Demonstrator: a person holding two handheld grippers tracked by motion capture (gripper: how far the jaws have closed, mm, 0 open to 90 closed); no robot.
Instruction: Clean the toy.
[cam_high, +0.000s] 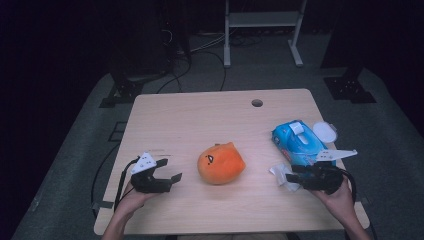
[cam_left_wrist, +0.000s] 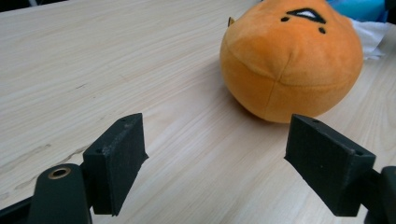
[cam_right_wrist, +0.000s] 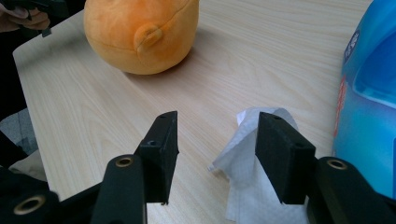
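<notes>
High view, near edge: left gripper (cam_high: 167, 176) in a hand at the table's (cam_high: 200, 115) left front, jaws apart on nothing, pointing right toward the plush (cam_high: 221, 163). Right gripper (cam_high: 291, 177) in the other hand at the right front, jaws apart too, pointing left, tips over a crumpled white wipe (cam_high: 280, 175) lying flat on the wood. Between the two grippers, mid-table: orange plush, round, face turned toward the left gripper, apart from both. Just behind the right gripper: blue wipe pack (cam_high: 299, 142), lid (cam_high: 324, 131) flipped open to its right. Farther back: a round hole (cam_high: 257, 103) near the table's far edge, then a white frame (cam_high: 262, 25) on the dark floor. Left gripper view: jaws spread wide, bare wood between them, plush (cam_left_wrist: 292, 60) ahead and to the right, not touched, wipe (cam_left_wrist: 371, 37) peeking behind it. Right gripper view: jaws parted, right one standing over the wipe (cam_right_wrist: 247, 186), no pinch visible; pack (cam_right_wrist: 369, 107) just beside on the right, plush (cam_right_wrist: 142, 32) farther off at upper left, left gripper (cam_right_wrist: 35, 7) in its hand at the top corner.
</notes>
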